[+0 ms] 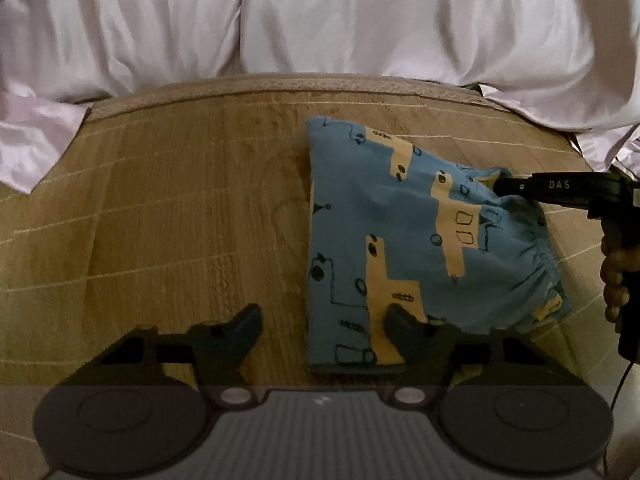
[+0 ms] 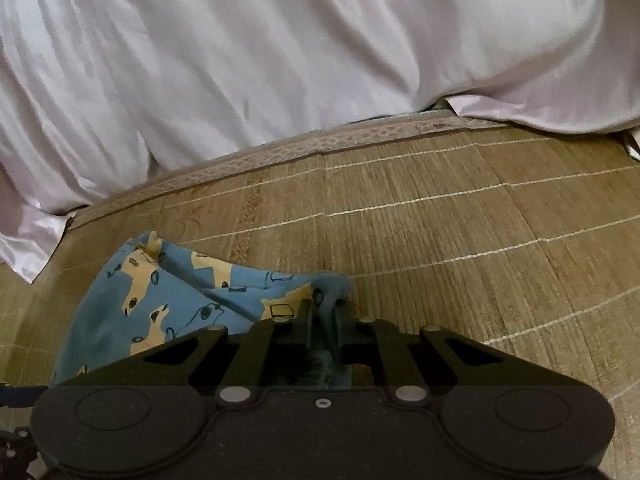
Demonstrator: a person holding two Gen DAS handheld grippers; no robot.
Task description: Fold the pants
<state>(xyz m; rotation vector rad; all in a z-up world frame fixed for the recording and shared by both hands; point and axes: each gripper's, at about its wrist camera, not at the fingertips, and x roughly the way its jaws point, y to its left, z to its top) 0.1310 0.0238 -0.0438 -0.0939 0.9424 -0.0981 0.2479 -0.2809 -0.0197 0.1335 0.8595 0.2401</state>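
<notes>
Pants (image 1: 400, 240) lie folded on the mat (image 1: 160, 220), right gripper (image 2: 323, 312) pinching a waistband corner (fingers clamped). Left gripper (image 1: 320, 320) gapes wide, holding nothing, so pulling one-sided could drag the fold crooked.

Pants (image 1: 400, 232) lie on the mat (image 1: 160, 220), bedding (image 1: 320, 20) behind.

White letters "DAS" on the side of the black right gripper (image 1: 500, 185), no other readable text
</notes>
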